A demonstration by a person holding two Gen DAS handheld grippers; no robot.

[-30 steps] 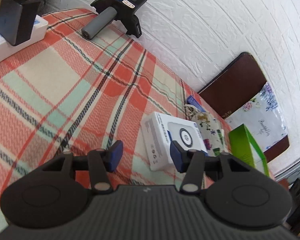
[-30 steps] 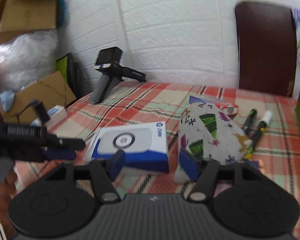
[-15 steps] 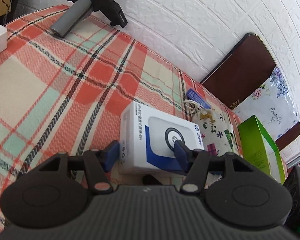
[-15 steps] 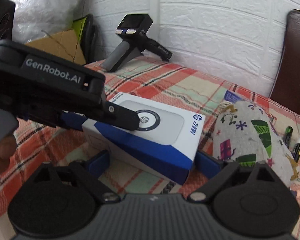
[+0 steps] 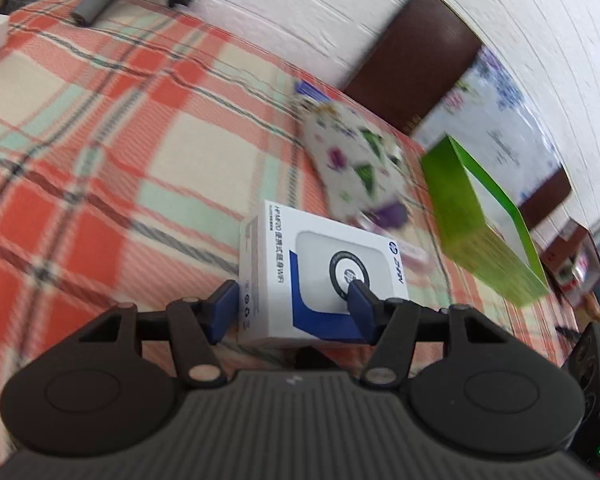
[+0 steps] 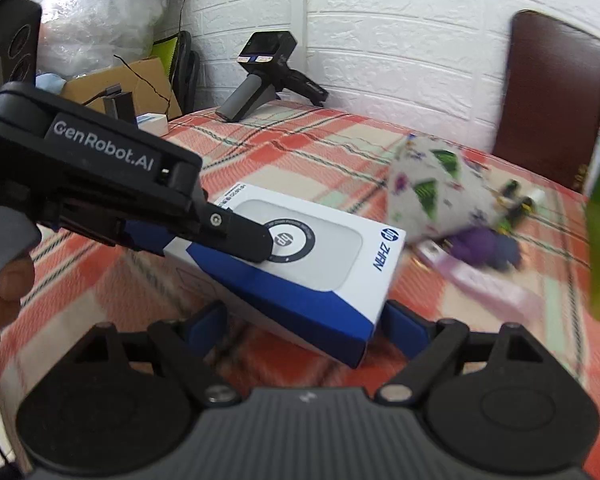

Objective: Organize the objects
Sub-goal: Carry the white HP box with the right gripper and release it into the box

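Left wrist view: my left claw (image 5: pixel 294 304) is clamped on the white-and-blue box (image 5: pixel 323 272), one blue pad (image 5: pixel 224 306) against its side face, the other on its printed top.
Box position: held at its near end between my left fingers, tilted, above the plaid cloth (image 5: pixel 100 152) on the worktop.
Right wrist view: my right claw (image 6: pixel 305 322) is spread wide, its blue fingertips (image 6: pixel 405 322) either side of the box's near edge; I cannot tell whether they touch it.
Left claw seen from the right: its black finger (image 6: pixel 236 236) lies across the round logo on the box top (image 6: pixel 300 256).
Just beyond the box: a patterned fabric pouch (image 5: pixel 351 160), with a purple item (image 6: pixel 483 244) beside it; both blurred.
To the right: a green box (image 5: pixel 479 220) standing on the cloth.
Far edge: a black and grey handheld device (image 6: pixel 268 76) leaning by the white brick wall (image 6: pixel 399 40), and a dark brown chair back (image 6: pixel 551 96).
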